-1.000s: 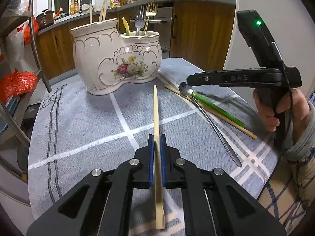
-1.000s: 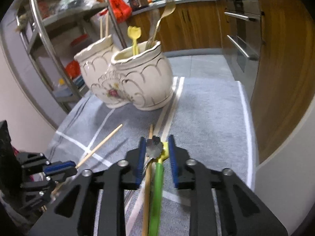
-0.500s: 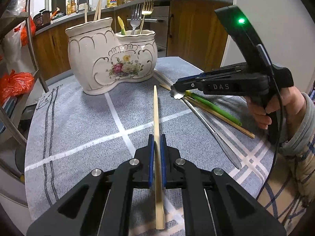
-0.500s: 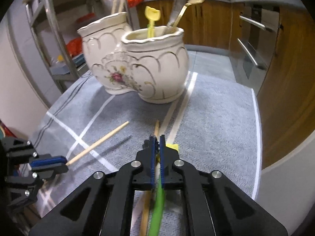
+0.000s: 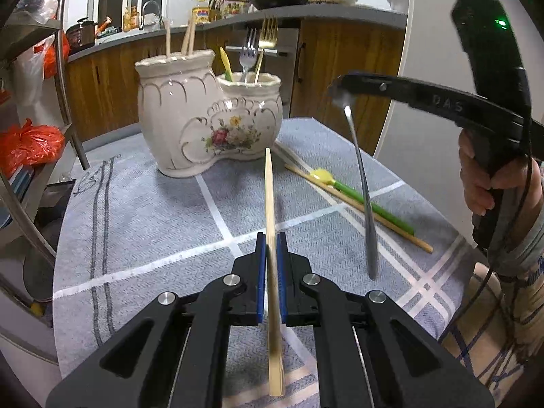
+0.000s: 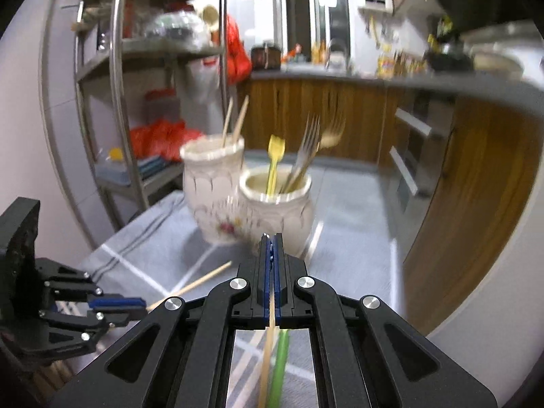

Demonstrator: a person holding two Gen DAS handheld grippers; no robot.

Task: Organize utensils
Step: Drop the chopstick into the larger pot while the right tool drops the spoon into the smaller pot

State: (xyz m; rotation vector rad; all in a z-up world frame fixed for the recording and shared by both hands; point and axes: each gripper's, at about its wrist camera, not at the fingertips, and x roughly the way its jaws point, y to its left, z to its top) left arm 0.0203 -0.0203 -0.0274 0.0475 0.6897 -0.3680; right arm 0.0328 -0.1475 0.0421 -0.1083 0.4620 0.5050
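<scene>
A metal spoon (image 5: 363,183) hangs in the air to the right of the white holder (image 5: 207,119), its bowl pinched in the tips of the right gripper (image 5: 336,88) and its handle dangling down toward the grey cloth (image 5: 142,224) without touching it. The fingers of that gripper are pressed together on the spoon's bowl; in the right wrist view the blue pads (image 6: 276,272) meet with only a thin sliver of metal showing between them. A hand (image 5: 493,183) holds the gripper's grip at the right edge of the left wrist view.

In front of the holder, the left gripper (image 5: 271,255) has its fingers clamped on a wooden chopstick (image 5: 270,210), which points toward the holder's base and runs back between the pads.

On the cloth right of the holder's base lie a second chopstick (image 5: 384,221) and a green-handled utensil with a yellow head (image 5: 370,205), side by side and touching, both slanting away from the holder.

The holder is a two-part ceramic piece with a flower print, standing upright on the cloth-covered worktop. Its taller left pot carries chopsticks (image 5: 188,39); its lower right pot carries a yellow-tipped utensil (image 5: 225,64), a silver fork (image 5: 248,54) and a gold fork (image 5: 267,39).

Behind the holder run wooden cabinets (image 5: 340,74) under a grey counter, and to its left stands a metal rack (image 6: 136,78) with red bags.
</scene>
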